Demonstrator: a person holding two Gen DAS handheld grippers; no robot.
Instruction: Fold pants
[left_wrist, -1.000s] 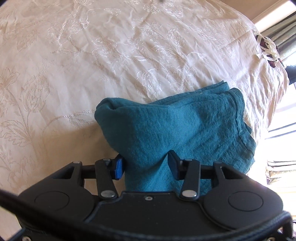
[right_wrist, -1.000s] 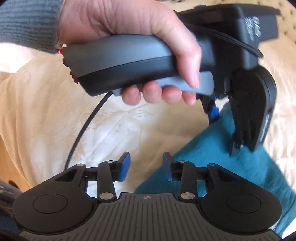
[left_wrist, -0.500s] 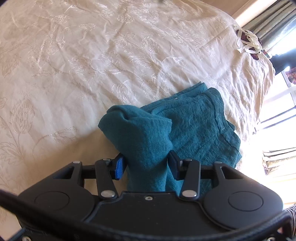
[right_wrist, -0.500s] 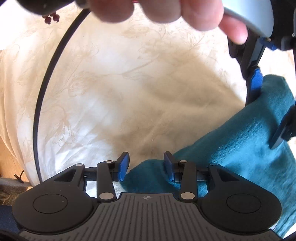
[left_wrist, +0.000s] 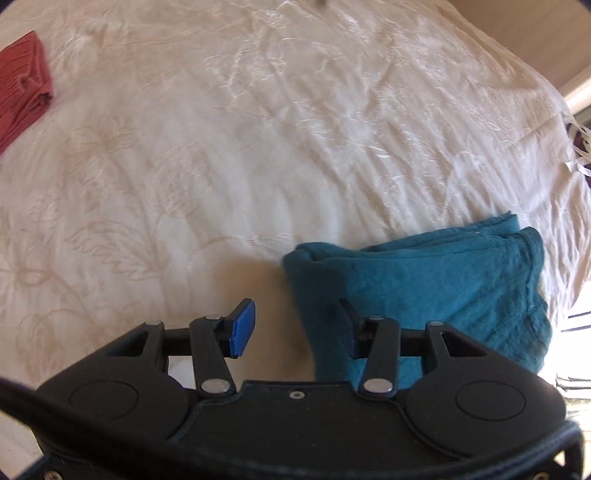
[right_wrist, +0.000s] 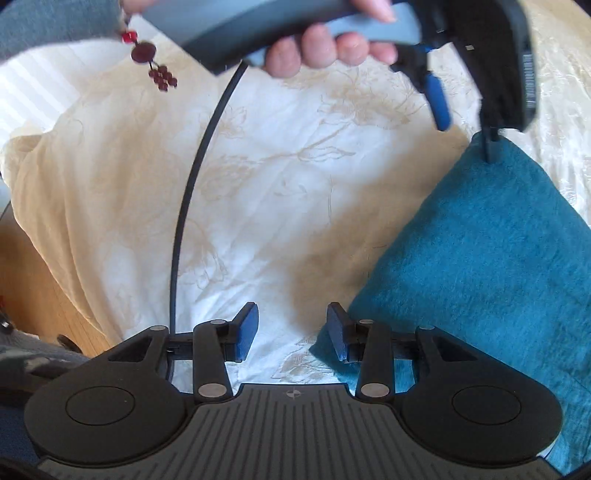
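Here both the left gripper (left_wrist: 291, 330) and right gripper (right_wrist: 291, 330) gape over the cream embroidered bedspread (left_wrist: 258, 147), teal pants (left_wrist: 424, 280) folded

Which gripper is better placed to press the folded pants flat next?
Left, probably. The left gripper is open beside the teal pants, one finger over them. The right gripper is open over bare bedspread.

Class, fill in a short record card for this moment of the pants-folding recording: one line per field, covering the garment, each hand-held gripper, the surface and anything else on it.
garment: teal pants, folded into a layered bundle, lying on the bed
left hand-held gripper: open, empty, beside the bundle's left edge
right hand-held gripper: open, empty, at the bundle's near corner
surface: cream embroidered bedspread
other item: red folded cloth, far left
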